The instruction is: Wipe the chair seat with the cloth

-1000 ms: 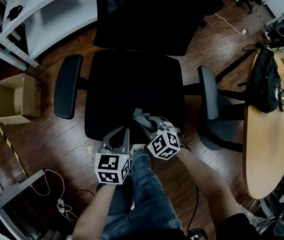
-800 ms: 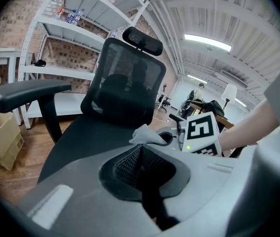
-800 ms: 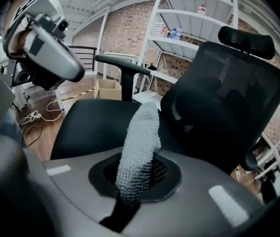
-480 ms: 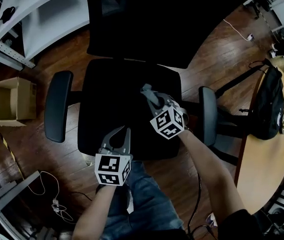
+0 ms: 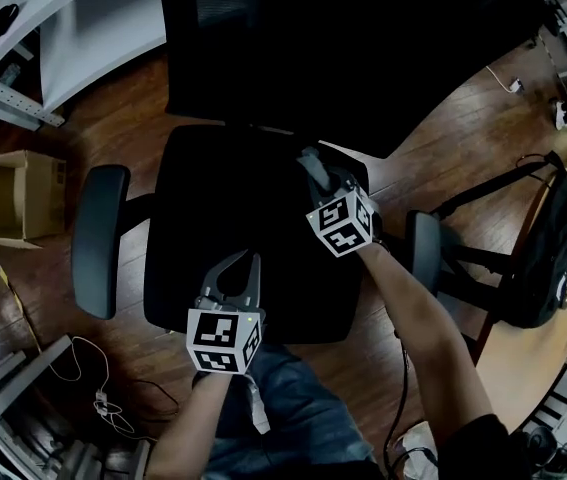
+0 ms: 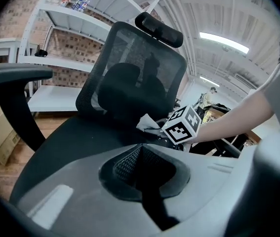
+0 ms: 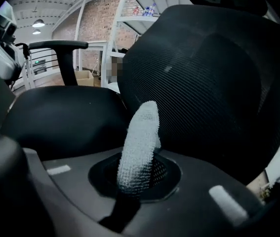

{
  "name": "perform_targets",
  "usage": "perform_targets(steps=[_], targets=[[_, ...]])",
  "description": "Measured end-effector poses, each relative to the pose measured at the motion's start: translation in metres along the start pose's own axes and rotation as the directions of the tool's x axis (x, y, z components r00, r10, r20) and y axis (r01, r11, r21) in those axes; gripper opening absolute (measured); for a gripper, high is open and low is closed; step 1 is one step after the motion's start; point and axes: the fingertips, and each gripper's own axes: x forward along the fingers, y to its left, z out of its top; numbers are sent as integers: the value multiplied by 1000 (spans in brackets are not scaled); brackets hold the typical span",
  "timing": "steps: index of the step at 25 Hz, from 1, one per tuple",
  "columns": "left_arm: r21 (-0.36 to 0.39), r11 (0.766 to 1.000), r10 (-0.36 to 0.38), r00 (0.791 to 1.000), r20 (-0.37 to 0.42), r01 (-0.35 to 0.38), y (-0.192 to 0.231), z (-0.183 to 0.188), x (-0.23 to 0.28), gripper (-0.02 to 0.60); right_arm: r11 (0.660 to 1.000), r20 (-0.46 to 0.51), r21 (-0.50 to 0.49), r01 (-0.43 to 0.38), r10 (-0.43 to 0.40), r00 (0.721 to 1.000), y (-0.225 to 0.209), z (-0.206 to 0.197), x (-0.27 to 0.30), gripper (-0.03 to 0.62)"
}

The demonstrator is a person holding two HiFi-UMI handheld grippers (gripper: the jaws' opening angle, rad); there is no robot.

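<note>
Denim covers the person's legs [image 5: 263,408] at the lower edge of the head view, just short of the chair. At the front edge of the black chair seat [image 5: 218,203] is the left gripper [image 5: 246,260]. Its jaws are drawn together with nothing between them, and they point across the seat toward the back.

Farther in, near the seat's rear right corner, the right gripper [image 5: 321,180] has its jaws clamped narrowly on the cloth [image 7: 140,139]. The cloth is a pale, open-weave strip that sticks out of the jaws like a rolled finger, aimed at the backrest [image 7: 214,78]. In the left gripper view the cloth sits low at the seat's rear edge. Whether it presses on the fabric cannot be made out.

An armrest [image 5: 98,238] flanks the seat's left edge, and another [image 5: 423,253] flanks its right edge. Beyond the chair on the wooden floor [image 5: 113,118] are a cardboard box [image 5: 18,196] to the left, a dark backpack [image 5: 548,253] to the right and a white shelf [image 5: 73,18] at the far left.
</note>
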Motion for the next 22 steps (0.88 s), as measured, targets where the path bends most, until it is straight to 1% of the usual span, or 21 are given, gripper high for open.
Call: perform_targets(steps=[4,8,11,15,19,22], targets=[[-15,1000,16,1000,-11,-16,8,-4,10,5,1000,-36,9,8,-8,999,-16,-11,21,12],[-27,999,34,999,-22,-34,16,-6,13,5,1000,-59,3,-7,7,998,-17,-21,32,12],[-22,999,38,999,-24,-39,16,-7,11,5,1000,-69,4,-11,12,998,-15,-28,32,12],[-14,999,36,999,-30,-36,16,-11,5,5,1000,-71,10,-13,14,997,-2,-31,24,12],[-6,1000,15,999,-39,-15,9,-22,-9,5,1000,-70,24,-17,18,997,22,-37,10,12],[21,1000,-2,999,-53,3,4,-28,-21,5,999,-61,37,-16,18,998,40,-38,-2,12]])
